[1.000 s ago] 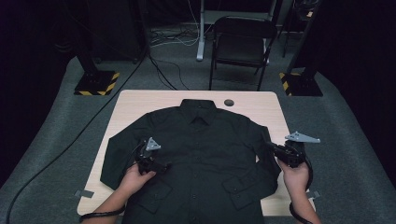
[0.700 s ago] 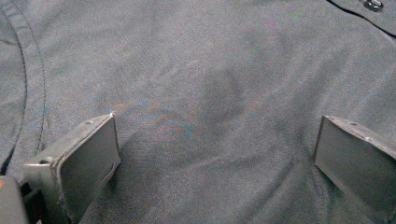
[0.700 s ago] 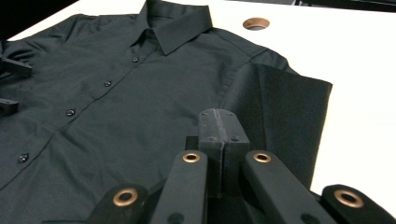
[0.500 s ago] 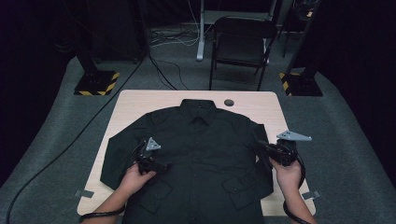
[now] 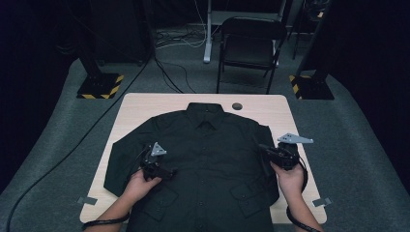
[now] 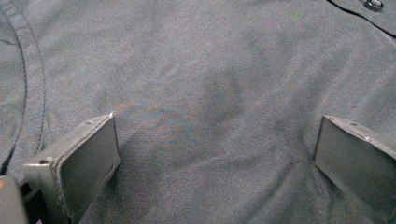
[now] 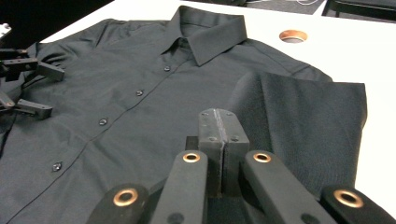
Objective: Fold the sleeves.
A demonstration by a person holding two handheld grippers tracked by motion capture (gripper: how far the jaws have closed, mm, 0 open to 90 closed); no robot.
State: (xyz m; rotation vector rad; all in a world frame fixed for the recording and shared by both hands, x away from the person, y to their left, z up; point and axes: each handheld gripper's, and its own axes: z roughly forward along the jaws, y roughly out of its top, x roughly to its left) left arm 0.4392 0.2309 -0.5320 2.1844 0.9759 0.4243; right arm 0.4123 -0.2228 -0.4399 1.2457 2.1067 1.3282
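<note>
A black button-up shirt (image 5: 208, 150) lies flat, front up, on the light wooden table (image 5: 145, 106). My left gripper (image 5: 167, 170) rests on the shirt's left chest area, near where the sleeve joins. Its jaws stand wide open over plain fabric (image 6: 215, 93). My right gripper (image 5: 263, 147) is at the shirt's right side, its jaws shut (image 7: 218, 126) on the right sleeve. That sleeve (image 7: 303, 107) is folded inward over the shirt's body. The left gripper (image 7: 42, 88) also appears open at the far left of the right gripper view.
A round cable hole (image 5: 237, 106) sits in the table just beyond the collar. A black folding chair (image 5: 249, 46) stands behind the table, with cables and stand bases on the grey floor. Bare table shows left and right of the shirt.
My right gripper has moved inward to the left, drawing the right sleeve over the shirt's body. The left gripper has stayed in place.
</note>
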